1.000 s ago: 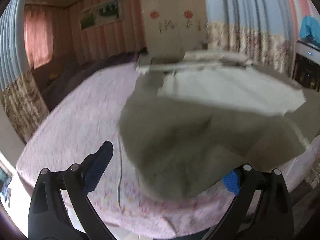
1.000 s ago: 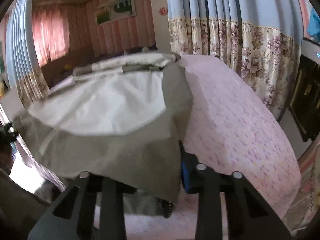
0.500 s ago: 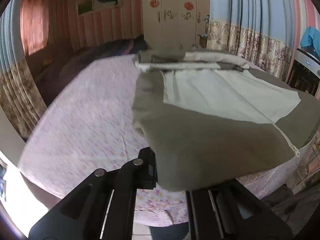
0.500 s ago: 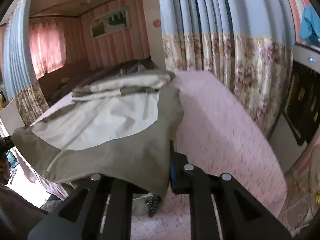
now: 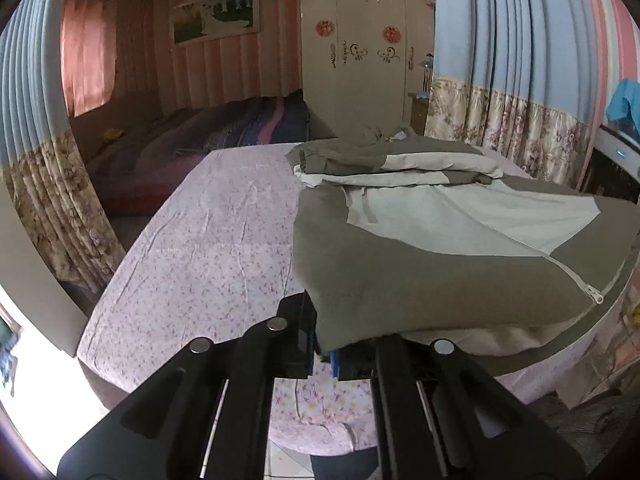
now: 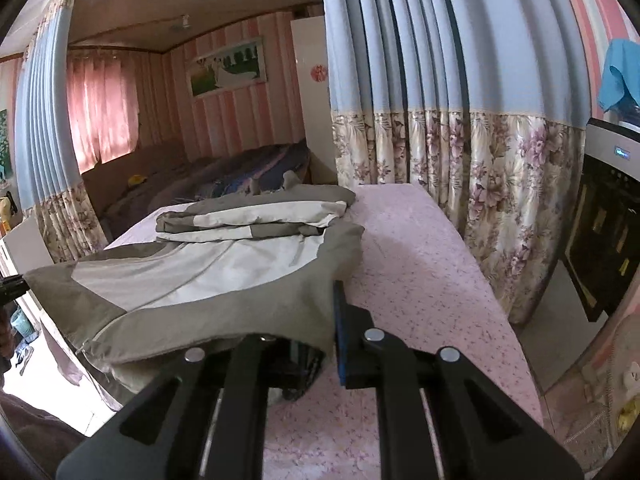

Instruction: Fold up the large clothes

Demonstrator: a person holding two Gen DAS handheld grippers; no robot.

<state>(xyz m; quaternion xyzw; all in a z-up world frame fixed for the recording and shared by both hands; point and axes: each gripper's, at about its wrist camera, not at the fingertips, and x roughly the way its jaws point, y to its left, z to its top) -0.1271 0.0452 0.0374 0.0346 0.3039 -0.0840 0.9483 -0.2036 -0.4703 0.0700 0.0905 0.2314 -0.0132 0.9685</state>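
Observation:
An olive and cream zip jacket (image 5: 440,264) lies stretched over a pink flowered bed (image 5: 208,248), its near hem lifted off the sheet. My left gripper (image 5: 322,350) is shut on the hem's left corner. In the right wrist view the same jacket (image 6: 192,280) spreads to the left, and my right gripper (image 6: 330,344) is shut on its right hem corner, the cloth draped over the left finger. The jacket's far part, sleeves or hood, is folded into a bundle (image 6: 252,216) at the far end. A white zipper (image 5: 576,276) runs along the hem.
The pink bed (image 6: 420,300) stretches ahead and to the right. Blue and floral curtains (image 6: 460,152) hang close on the right, beside a dark appliance (image 6: 604,240). A dark bed (image 5: 200,144) and a cream wardrobe (image 5: 360,72) stand beyond. A dark sleeve shows at the lower left (image 6: 24,432).
The left gripper went from wide open around the hem to shut on it. Both grippers rose, lifting the jacket's near edge off the bed and stretching it flat.

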